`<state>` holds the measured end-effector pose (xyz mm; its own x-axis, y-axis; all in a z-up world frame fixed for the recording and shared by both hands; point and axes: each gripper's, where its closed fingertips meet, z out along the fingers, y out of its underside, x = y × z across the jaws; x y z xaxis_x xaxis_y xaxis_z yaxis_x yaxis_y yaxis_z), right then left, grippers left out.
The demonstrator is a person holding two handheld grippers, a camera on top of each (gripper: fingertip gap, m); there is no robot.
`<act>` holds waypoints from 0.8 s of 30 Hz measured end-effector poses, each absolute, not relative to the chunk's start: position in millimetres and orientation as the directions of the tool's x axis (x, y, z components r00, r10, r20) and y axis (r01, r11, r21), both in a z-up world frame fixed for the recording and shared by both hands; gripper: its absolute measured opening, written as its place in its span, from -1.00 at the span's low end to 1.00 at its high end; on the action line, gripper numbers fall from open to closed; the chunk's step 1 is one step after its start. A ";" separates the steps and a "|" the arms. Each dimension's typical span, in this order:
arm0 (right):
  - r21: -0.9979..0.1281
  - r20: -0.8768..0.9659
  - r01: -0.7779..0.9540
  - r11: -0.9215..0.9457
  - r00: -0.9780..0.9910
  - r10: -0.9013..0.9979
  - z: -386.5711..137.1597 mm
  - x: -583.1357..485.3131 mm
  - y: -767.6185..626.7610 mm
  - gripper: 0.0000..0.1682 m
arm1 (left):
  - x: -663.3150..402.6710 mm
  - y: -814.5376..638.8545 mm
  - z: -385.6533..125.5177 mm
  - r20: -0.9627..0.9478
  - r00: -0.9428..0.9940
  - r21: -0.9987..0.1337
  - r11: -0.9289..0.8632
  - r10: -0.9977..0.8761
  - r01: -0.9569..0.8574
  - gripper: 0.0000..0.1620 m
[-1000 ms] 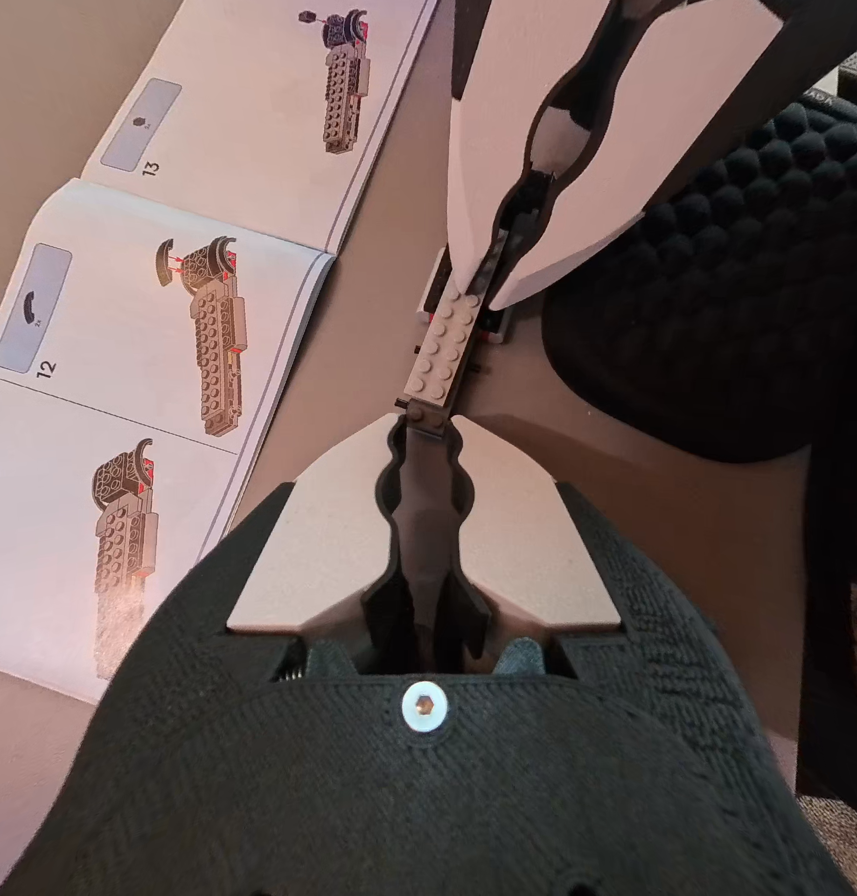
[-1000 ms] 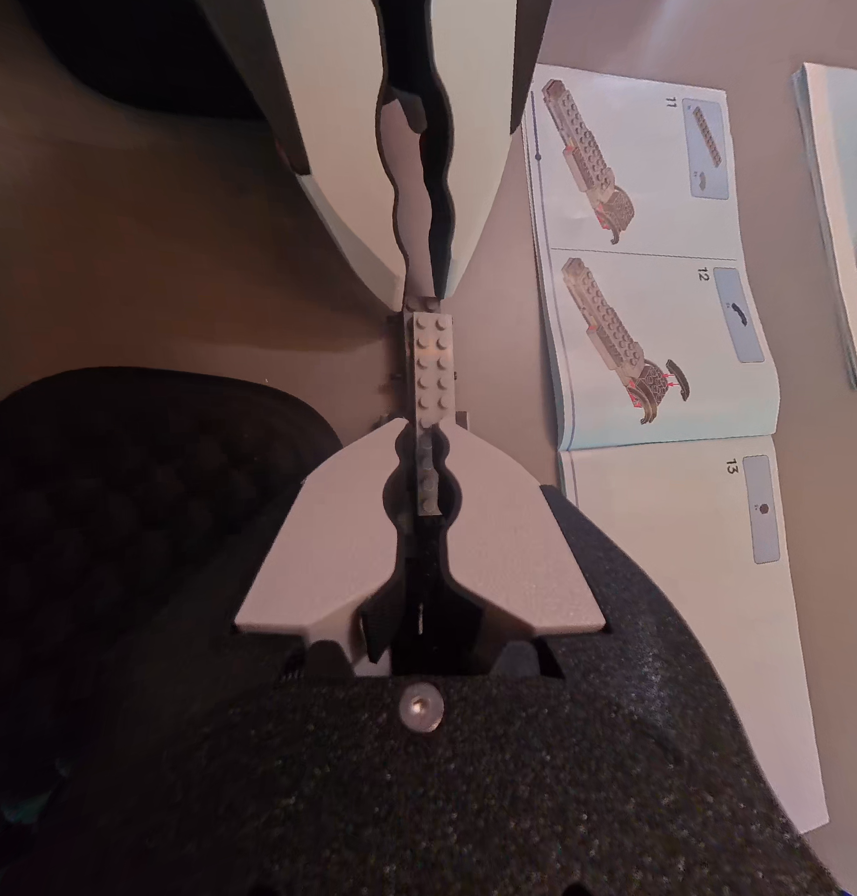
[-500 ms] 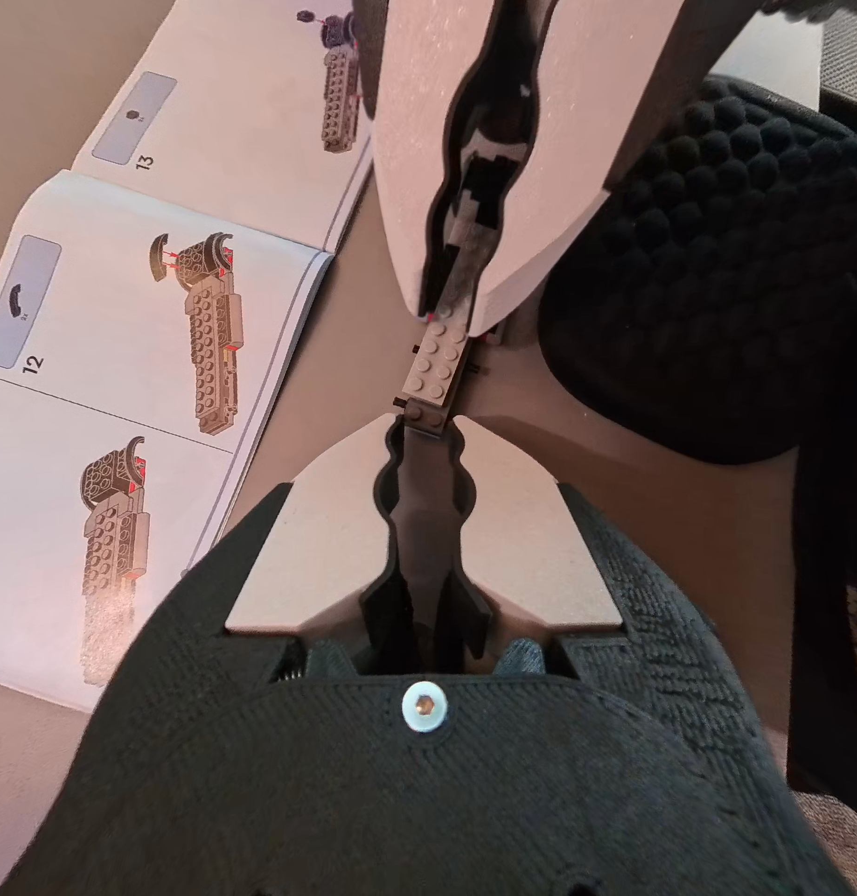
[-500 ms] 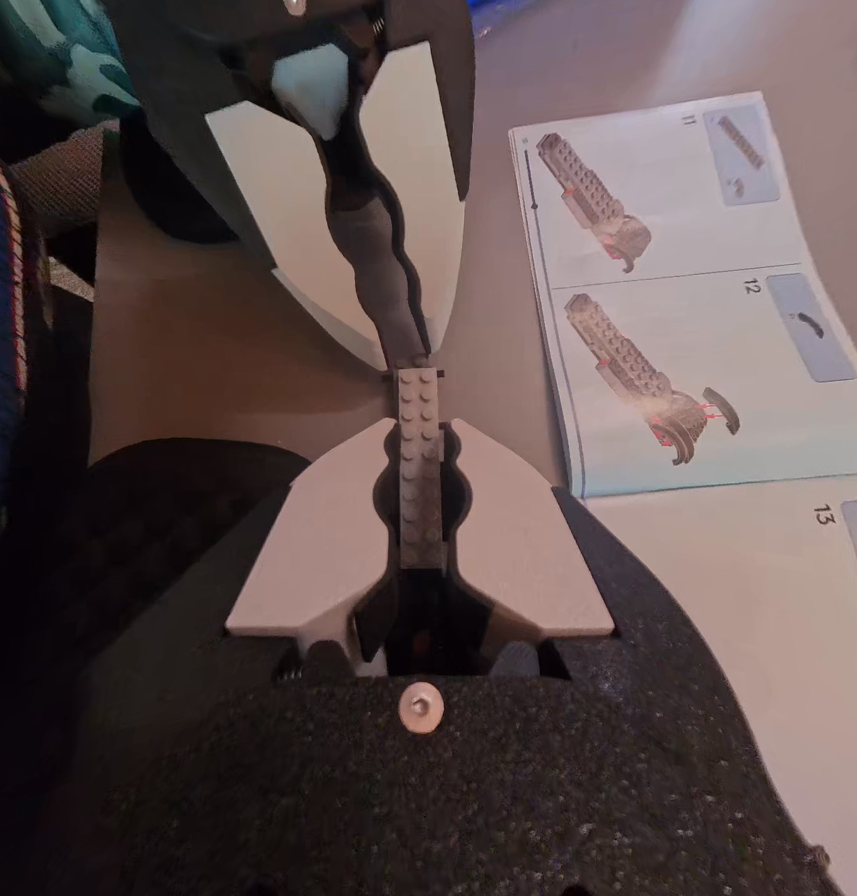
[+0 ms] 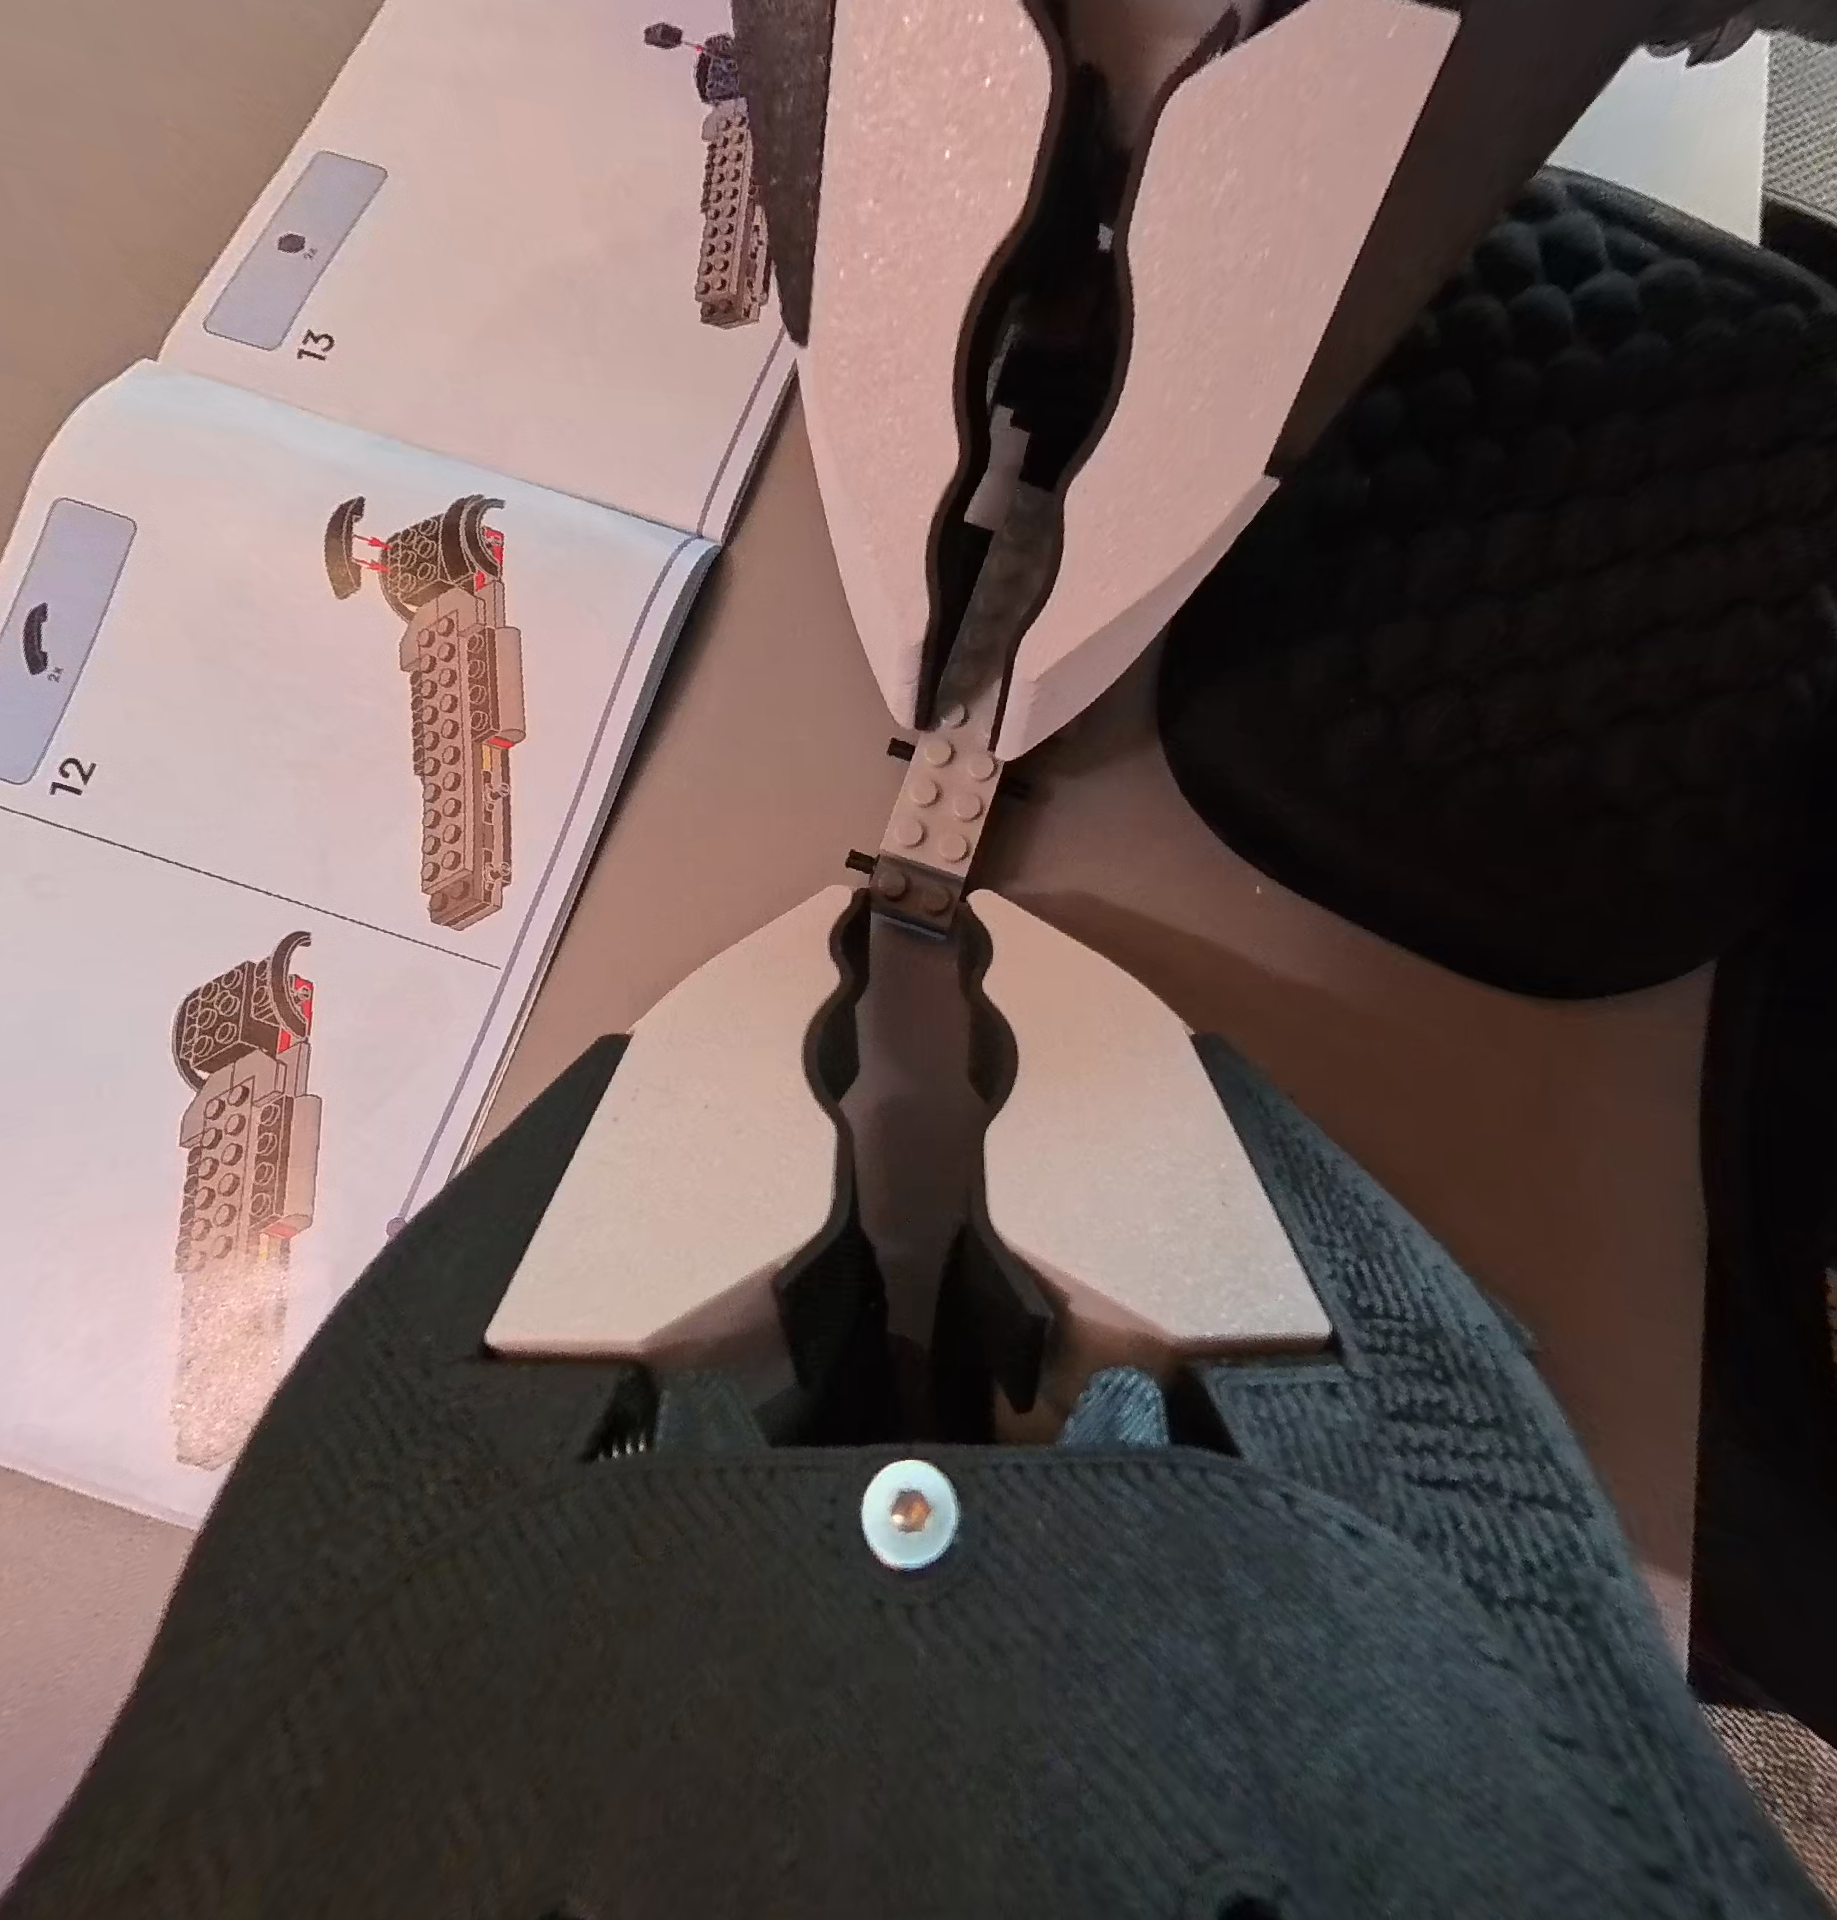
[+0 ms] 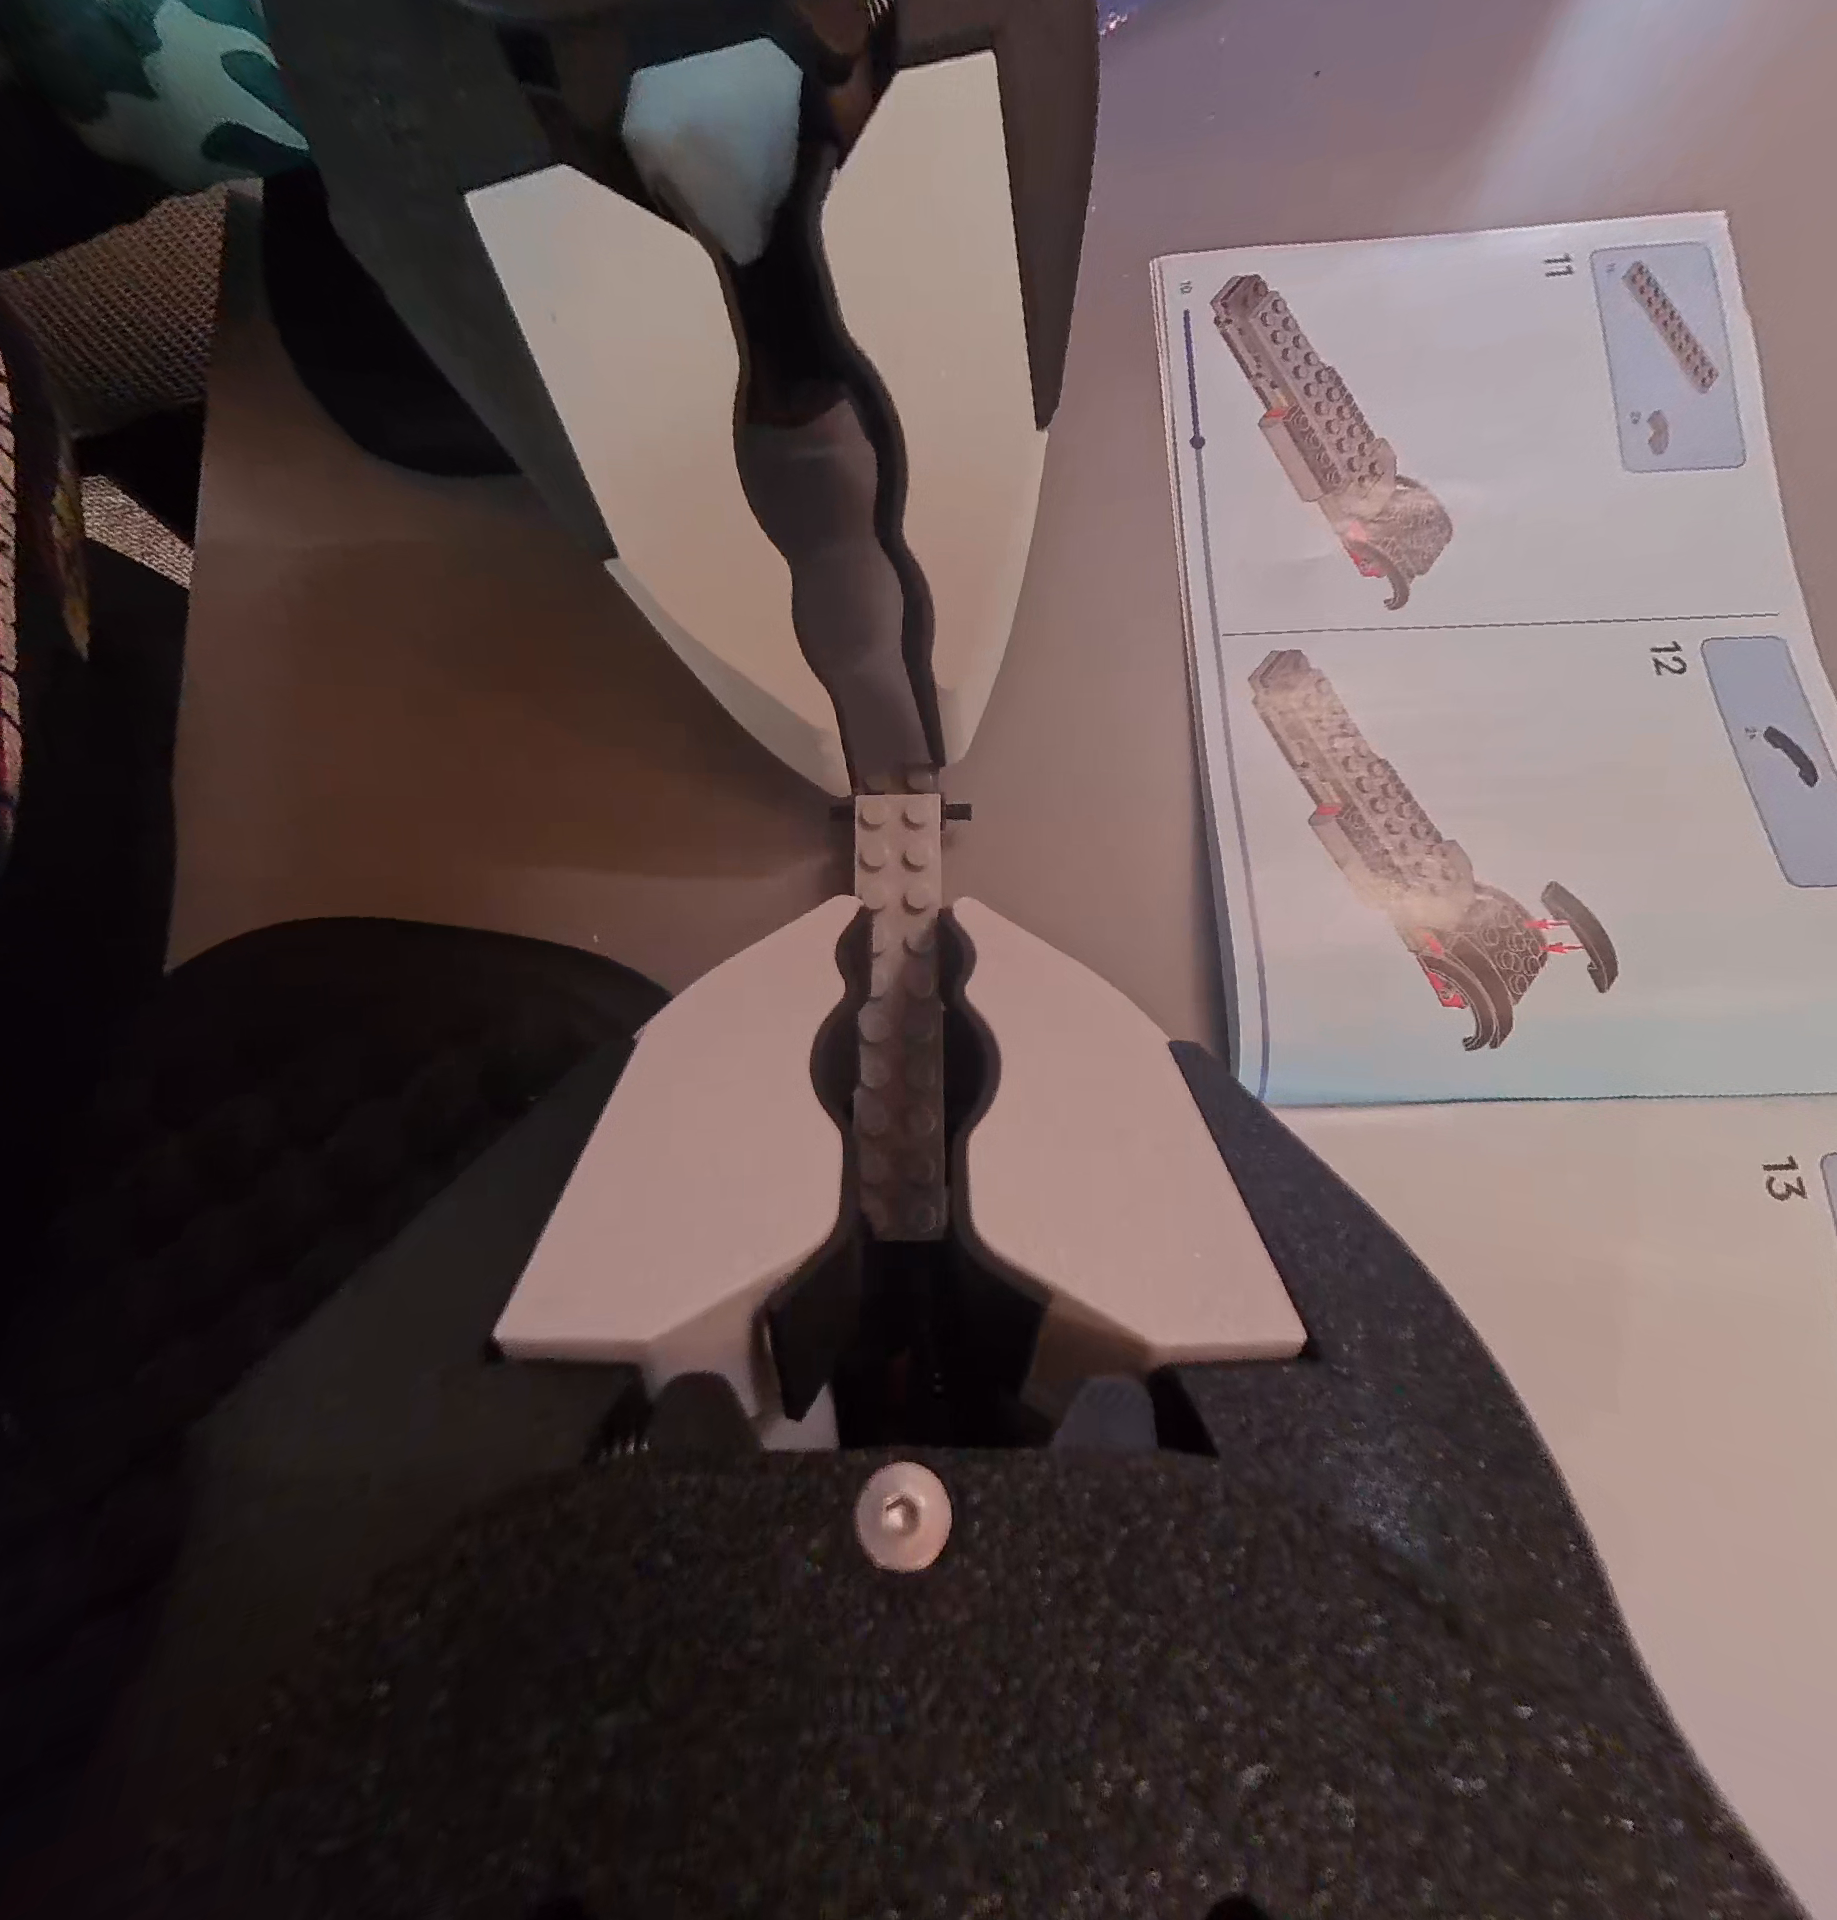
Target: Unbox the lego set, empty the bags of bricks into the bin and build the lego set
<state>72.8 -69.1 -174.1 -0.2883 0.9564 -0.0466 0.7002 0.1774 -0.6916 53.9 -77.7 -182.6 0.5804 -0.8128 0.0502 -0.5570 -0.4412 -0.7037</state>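
A long grey studded lego build (image 5: 940,800) with small black pins on its sides is held in the air between both grippers. My left gripper (image 5: 914,899) is shut on its near end. My right gripper (image 5: 971,712) comes in from the top of the left wrist view and is shut on the other end. In the right wrist view the build (image 6: 898,862) runs deep between the fingers of my right gripper (image 6: 901,909), and my left gripper (image 6: 893,774) clamps its far end. Only about three rows of studs show between the two sets of fingertips.
An open instruction booklet (image 5: 270,727) lies flat on the beige table (image 5: 602,644), left of the grippers; it also shows on the right in the right wrist view (image 6: 1516,675). A black bumpy cushion-like object (image 5: 1516,571) sits on the other side, close to the grippers. The grippers are tip to tip, or close to it.
The right gripper has slid further along the build toward the left gripper, so less of the grey plate shows between the tips. The left gripper has kept its grip.
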 end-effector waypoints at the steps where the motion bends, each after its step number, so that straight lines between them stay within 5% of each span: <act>1: -0.692 -0.046 0.699 0.180 -0.291 0.956 -174.2 72.6 -69.1 -0.87 | 53.9 -77.8 -182.5 0.053 0.580 -0.704 -0.443 -0.813 -0.556 -0.81; 10: -0.665 -0.029 0.716 0.211 -0.306 0.951 -174.9 72.0 -69.0 -0.88 | 59.5 -70.3 -157.6 0.077 0.551 -0.803 -0.379 -0.831 -0.460 -0.84; 14: -0.663 -0.021 0.716 0.218 -0.309 0.951 -175.0 72.2 -69.3 -0.88 | 67.8 -69.5 -171.0 0.015 0.483 -0.748 -0.330 -0.876 -0.576 -0.99; 24: -0.702 0.007 0.680 0.213 -0.292 0.957 -174.4 72.2 -69.3 -0.87 | 68.3 -72.8 -177.2 0.070 0.479 -0.689 -0.389 -0.875 -0.611 -0.99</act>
<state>72.2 -69.3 -174.4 -0.2915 0.9565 0.0072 0.6801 0.2126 -0.7016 68.3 -72.8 -177.2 0.4786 -0.8753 0.0698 -0.6112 -0.3892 -0.6892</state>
